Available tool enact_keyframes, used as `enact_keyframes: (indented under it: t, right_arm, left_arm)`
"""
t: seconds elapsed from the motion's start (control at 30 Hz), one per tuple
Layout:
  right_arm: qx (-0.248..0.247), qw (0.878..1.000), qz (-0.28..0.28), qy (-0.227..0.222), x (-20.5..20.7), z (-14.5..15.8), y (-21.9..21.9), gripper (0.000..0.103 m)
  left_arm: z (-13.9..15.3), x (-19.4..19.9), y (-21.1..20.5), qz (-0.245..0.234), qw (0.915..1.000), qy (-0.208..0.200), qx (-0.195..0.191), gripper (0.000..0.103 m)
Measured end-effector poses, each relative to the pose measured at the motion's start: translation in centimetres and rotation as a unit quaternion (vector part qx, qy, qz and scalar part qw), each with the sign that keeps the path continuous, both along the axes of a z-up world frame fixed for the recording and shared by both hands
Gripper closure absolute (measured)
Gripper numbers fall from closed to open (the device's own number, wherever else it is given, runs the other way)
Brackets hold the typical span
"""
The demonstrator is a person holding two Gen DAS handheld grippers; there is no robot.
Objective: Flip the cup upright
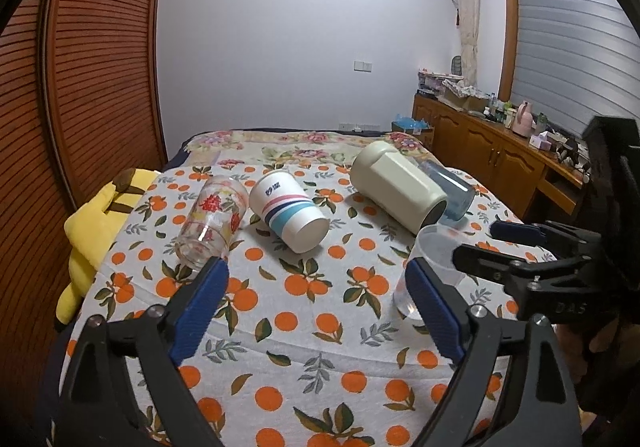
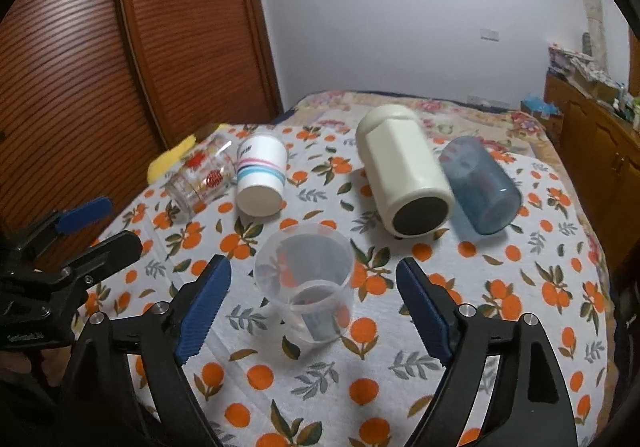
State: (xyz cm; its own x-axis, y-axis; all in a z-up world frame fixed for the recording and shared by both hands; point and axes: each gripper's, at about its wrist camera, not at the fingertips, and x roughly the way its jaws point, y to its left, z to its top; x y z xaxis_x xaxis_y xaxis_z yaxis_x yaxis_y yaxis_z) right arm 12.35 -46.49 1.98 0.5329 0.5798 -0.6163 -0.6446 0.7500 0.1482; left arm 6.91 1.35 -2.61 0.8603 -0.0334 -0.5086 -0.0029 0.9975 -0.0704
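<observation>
A clear plastic cup (image 2: 306,287) stands upright on the orange-print cloth, also in the left wrist view (image 1: 434,263). My right gripper (image 2: 314,287) is open with its fingers on either side of it, not touching. My left gripper (image 1: 316,287) is open and empty over the cloth, left of that cup. Lying on their sides further back are a flowered glass (image 1: 212,221), a striped paper cup (image 1: 288,211), a cream tumbler (image 1: 398,187) and a blue cup (image 1: 450,193). The right gripper also shows at the right of the left wrist view (image 1: 500,243).
A yellow plush toy (image 1: 94,231) lies at the cloth's left edge beside a slatted wooden door (image 1: 92,67). A flowered bedspread (image 1: 304,151) lies beyond the cloth. A wooden sideboard (image 1: 492,151) with clutter runs along the right wall.
</observation>
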Motion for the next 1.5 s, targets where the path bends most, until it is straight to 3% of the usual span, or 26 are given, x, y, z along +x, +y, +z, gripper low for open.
enact_keyframes:
  t: [0.27, 0.53, 1.5]
  right_arm:
    - [0.032, 0.997, -0.062, -0.039, -1.5, 2.0, -3.6, 0.002]
    - [0.041, 0.991, -0.1, -0.082, -3.7, 4.1, -6.0, 0.0]
    - [0.042, 0.988, -0.122, -0.087, -5.3, 3.4, -7.4, 0.0]
  left_arm:
    - [1.7, -0.9, -1.9, -0.008, 0.9996, -0.016, 0.023, 0.011]
    - [3.5, -2.2, -3.0, -0.016, 0.999, -0.031, 0.028, 0.011]
    - [3.9, -3.8, -2.8, -0.008, 0.9989, -0.034, 0.03, 0.011]
